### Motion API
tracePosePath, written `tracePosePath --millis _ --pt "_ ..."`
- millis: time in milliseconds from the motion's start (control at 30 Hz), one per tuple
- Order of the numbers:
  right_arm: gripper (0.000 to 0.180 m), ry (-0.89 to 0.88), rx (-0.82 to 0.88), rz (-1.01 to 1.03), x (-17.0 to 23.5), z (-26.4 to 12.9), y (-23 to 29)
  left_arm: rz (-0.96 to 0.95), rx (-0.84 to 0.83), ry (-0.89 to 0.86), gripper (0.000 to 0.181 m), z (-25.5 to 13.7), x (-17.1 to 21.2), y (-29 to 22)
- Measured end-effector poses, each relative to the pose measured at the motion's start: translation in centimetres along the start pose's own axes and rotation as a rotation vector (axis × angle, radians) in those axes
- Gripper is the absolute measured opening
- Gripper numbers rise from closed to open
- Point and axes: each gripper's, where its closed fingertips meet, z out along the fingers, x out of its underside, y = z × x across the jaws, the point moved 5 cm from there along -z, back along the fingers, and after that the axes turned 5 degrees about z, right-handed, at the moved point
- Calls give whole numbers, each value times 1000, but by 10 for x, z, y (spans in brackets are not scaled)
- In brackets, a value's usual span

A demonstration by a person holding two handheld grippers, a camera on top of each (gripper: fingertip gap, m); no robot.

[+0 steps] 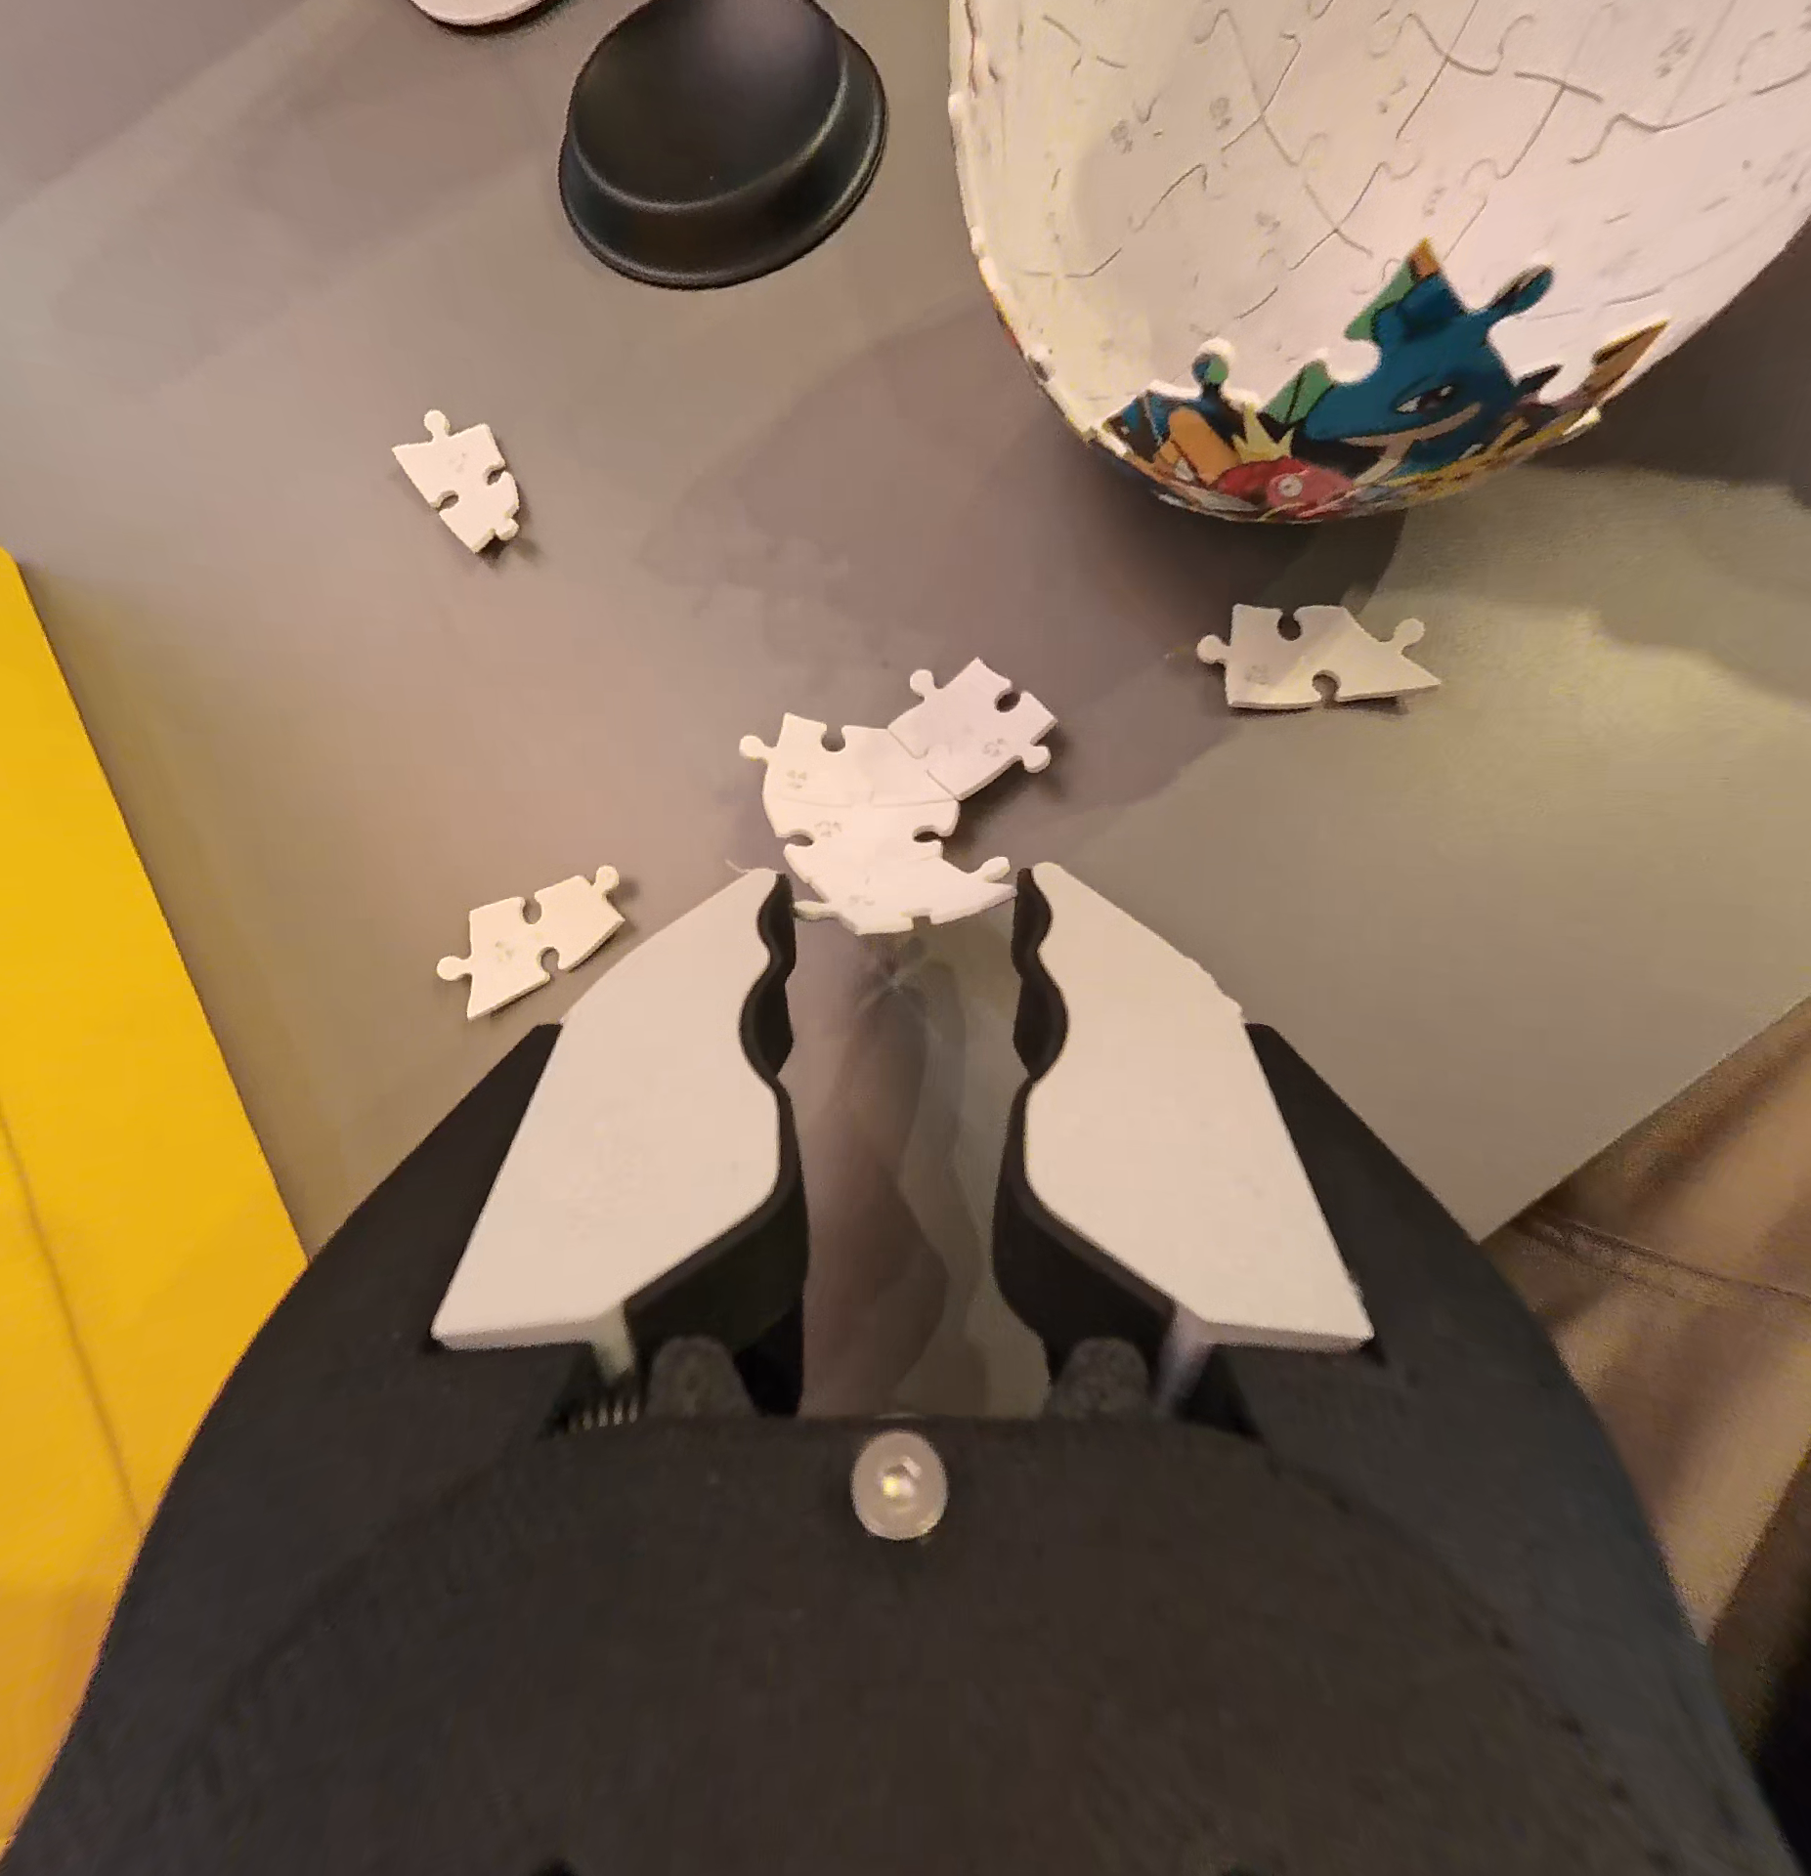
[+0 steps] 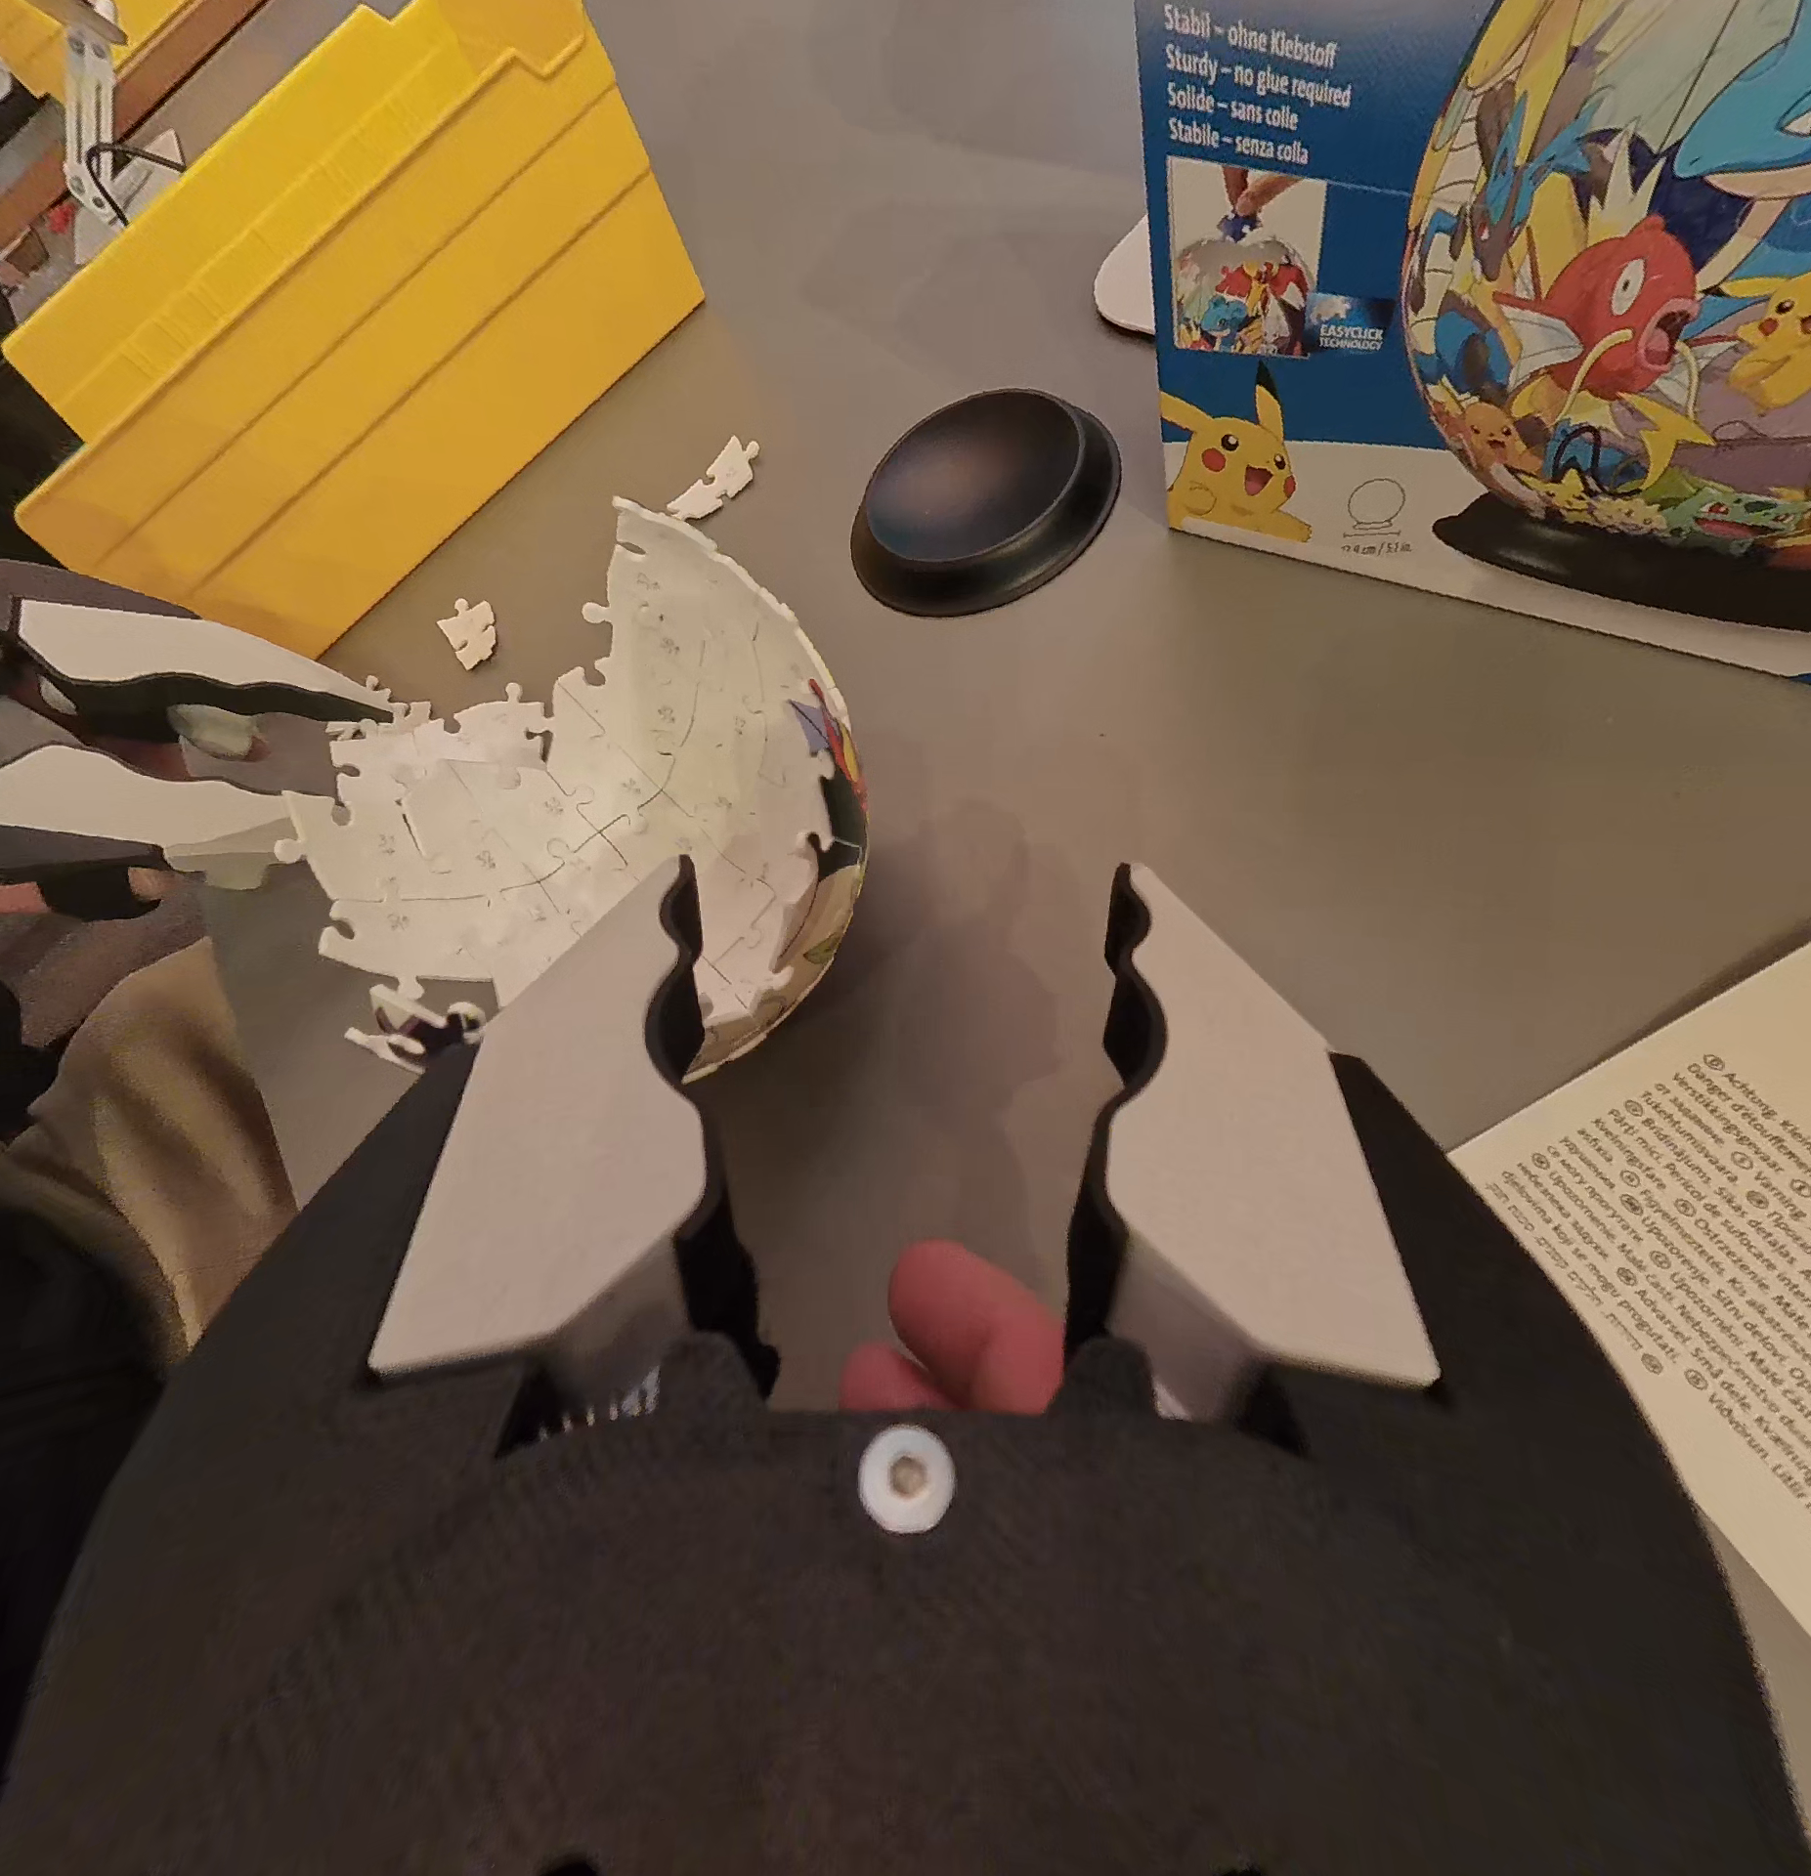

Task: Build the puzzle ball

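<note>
The left gripper (image 1: 901, 893) hovered low over the grey worktop (image 1: 271, 305), jaws parted and empty, with the joined cluster of white pieces (image 1: 870, 812) lying just ahead of its tips, the cluster's long axis running forward and away. The half-built puzzle ball (image 2: 617, 812) rested on the worktop, ahead and right of that gripper. The right gripper (image 2: 901, 883) was wide open, empty, just beside the ball.

**Two matching hand-held grippers**

The left gripper (image 1: 901, 893) and the right gripper (image 2: 906, 873) each had a matte black body, pale grey fingers (image 1: 627, 1107) with wavy black inner pads, and one silver screw (image 2: 906, 1477) at six o'clock.
</note>
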Motion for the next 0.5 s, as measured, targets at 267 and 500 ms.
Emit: tracePosePath --millis 267,500 --pt "79 -31 18 8 1 -14 -3 12 4 -7 41 -4 0 -11" --pt "79 -82 48 45 5 -37 -11 -22 6 -8 52 -8 1 -10"
